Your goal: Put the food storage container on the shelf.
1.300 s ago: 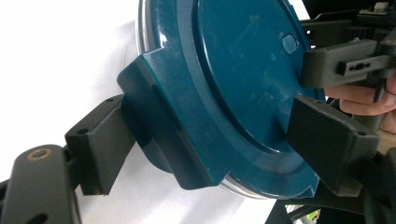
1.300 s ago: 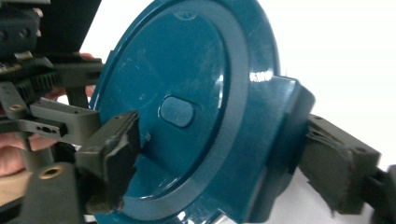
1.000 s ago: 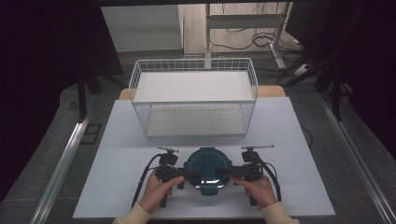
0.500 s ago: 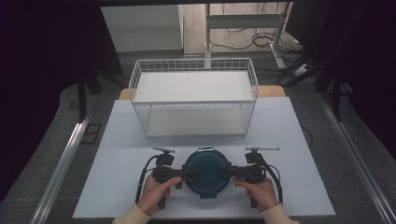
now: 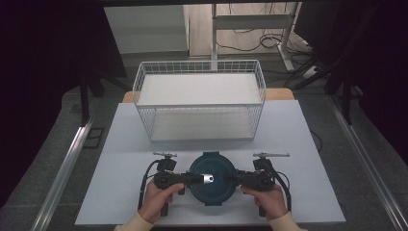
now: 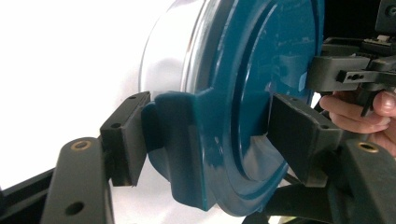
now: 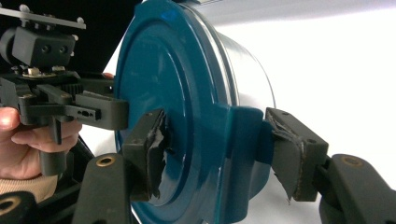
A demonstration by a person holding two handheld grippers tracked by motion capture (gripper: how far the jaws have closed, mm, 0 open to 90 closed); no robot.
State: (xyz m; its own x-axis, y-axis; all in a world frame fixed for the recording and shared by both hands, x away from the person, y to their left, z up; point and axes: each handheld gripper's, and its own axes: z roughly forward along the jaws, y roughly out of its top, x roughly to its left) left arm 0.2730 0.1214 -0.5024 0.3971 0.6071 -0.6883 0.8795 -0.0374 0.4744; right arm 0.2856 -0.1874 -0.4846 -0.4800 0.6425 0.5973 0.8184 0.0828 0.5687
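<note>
A round teal plastic container (image 5: 211,178) with a ridged glossy lid sits on the white bench (image 5: 308,144), near its front edge. The left claw (image 5: 195,178) and right claw (image 5: 230,179) each clamp a lid tab from opposite sides. Behind stands a white wire basket (image 5: 199,103).

White worktop (image 5: 308,144), wooden edge showing at its far side, white wire basket (image 5: 199,103) standing on the far half, round teal lidded container (image 5: 211,179) at the near middle
</note>
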